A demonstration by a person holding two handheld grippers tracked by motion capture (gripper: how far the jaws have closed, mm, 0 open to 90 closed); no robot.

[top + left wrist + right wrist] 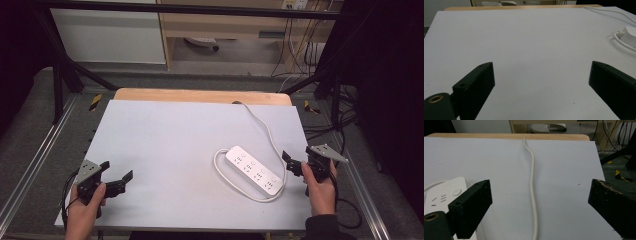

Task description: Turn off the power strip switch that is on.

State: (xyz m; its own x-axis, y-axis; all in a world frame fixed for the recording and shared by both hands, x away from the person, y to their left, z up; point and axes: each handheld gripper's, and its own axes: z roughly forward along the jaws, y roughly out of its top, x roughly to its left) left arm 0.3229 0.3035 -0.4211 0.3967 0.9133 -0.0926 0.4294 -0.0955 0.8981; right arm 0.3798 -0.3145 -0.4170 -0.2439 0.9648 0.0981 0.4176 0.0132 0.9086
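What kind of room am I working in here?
Probably a lab or workshop recording bench: a white-topped table inside a black metal frame, a white power strip on it, and cables hanging by a wooden desk behind.
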